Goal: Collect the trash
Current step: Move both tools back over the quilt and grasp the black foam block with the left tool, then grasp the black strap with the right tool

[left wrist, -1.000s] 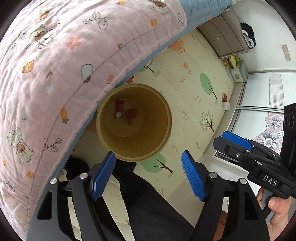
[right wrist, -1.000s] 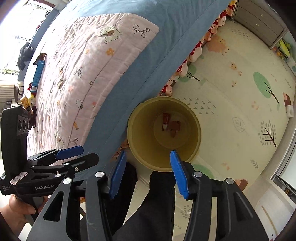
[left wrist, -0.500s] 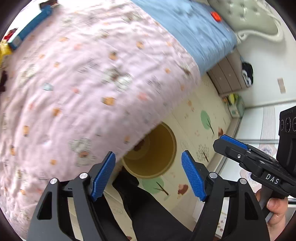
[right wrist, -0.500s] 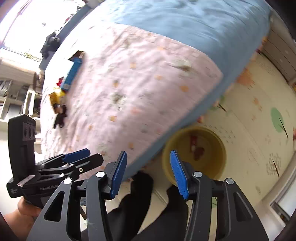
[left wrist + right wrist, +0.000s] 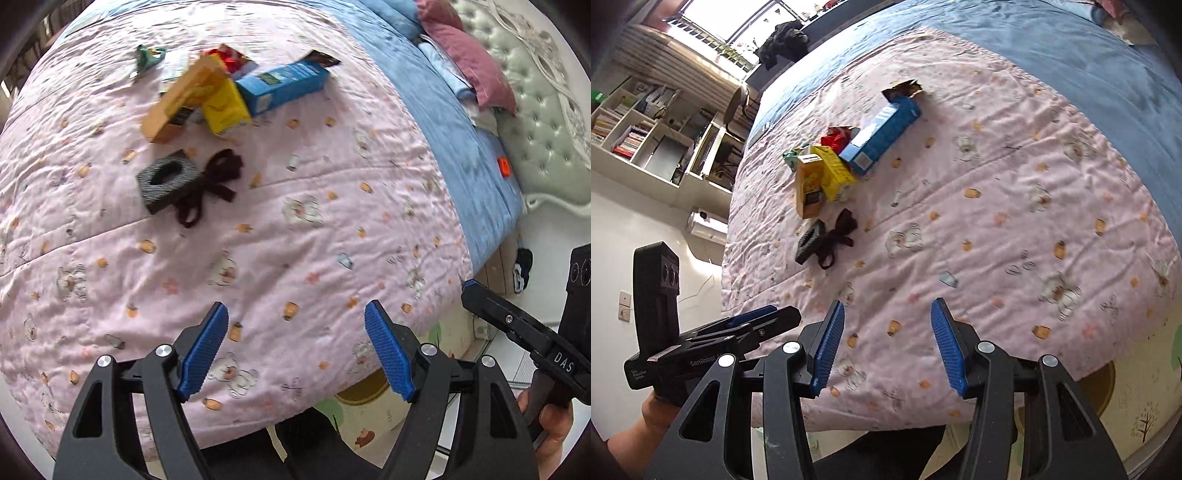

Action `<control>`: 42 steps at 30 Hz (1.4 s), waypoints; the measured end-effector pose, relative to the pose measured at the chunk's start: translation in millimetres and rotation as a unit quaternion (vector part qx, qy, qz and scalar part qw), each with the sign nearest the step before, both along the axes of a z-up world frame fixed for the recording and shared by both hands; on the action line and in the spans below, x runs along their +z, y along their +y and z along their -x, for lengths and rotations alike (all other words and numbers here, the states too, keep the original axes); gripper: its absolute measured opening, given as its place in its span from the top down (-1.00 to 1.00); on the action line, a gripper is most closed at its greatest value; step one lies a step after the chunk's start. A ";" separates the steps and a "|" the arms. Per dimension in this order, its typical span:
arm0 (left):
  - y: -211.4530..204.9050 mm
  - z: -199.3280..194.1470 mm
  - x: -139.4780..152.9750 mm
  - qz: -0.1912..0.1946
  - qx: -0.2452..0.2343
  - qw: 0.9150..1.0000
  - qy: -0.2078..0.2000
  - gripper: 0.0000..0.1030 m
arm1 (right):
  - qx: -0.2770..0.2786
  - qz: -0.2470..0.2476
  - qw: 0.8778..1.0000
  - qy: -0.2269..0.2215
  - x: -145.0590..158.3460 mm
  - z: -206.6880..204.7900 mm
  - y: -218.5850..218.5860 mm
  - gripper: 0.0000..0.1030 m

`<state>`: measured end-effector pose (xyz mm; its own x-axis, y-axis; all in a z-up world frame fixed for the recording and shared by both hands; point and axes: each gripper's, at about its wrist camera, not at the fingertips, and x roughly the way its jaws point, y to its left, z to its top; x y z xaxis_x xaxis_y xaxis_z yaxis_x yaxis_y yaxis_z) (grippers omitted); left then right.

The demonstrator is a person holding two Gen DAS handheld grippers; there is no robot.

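Trash lies in a cluster on the pink quilt (image 5: 295,236): a blue box (image 5: 282,86), a yellow carton (image 5: 225,105), an orange box (image 5: 184,98), a red wrapper (image 5: 231,59), a green wrapper (image 5: 147,55), a grey foam ring (image 5: 166,181) and a dark ribbon bow (image 5: 210,188). The same pile shows in the right wrist view, with the blue box (image 5: 881,134) and the bow (image 5: 836,238). My left gripper (image 5: 295,354) hovers open and empty above the quilt's near part. My right gripper (image 5: 888,345) is open and empty too. The yellow bin (image 5: 1102,384) peeks from under the bed edge.
A blue sheet (image 5: 461,122) and pink pillow (image 5: 476,70) lie toward the padded headboard (image 5: 546,110). Shelves (image 5: 646,129) stand beyond the bed. A patterned floor mat (image 5: 1145,417) runs along the bedside. A person's dark trouser legs (image 5: 882,454) are below the grippers.
Both grippers rose and swung from above the yellow bin on the floor up over the bed. The bin slid to the lower edge and the trash pile came into view.
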<state>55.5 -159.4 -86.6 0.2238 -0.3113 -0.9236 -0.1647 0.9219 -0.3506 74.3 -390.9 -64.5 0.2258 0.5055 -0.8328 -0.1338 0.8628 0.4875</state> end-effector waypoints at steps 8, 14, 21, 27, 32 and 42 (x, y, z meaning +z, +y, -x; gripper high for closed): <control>87.8 -22.7 -15.9 0.008 0.082 0.997 0.011 -0.48 | 0.051 0.012 0.999 0.007 -13.5 -36.1 83.0 0.05; 115.9 -44.9 -42.8 0.025 0.130 0.991 0.032 -0.52 | 0.085 0.025 0.996 0.022 -32.0 -66.4 111.2 0.05; 131.6 -71.6 -78.9 0.034 0.186 0.980 0.063 -0.52 | 0.137 0.035 0.989 0.042 -60.0 -104.0 133.5 0.04; 141.6 -88.6 -120.1 0.051 0.218 0.969 0.101 -0.52 | 0.152 0.039 0.986 0.061 -86.5 -127.9 140.5 0.05; 142.5 -98.0 -144.6 0.059 0.226 0.965 0.121 -0.51 | 0.150 0.040 0.985 0.076 -104.9 -141.2 144.4 0.04; 145.7 -91.3 -147.5 0.045 0.222 0.968 0.109 0.54 | 0.146 0.034 0.983 0.106 -135.0 -147.1 163.4 0.04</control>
<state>146.8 -13.7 -234.1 0.1570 -0.3100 -0.9377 -0.6164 0.7111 -0.3383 221.5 -227.5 -199.6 -0.1028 0.4643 -0.8797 -0.2828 0.8342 0.4734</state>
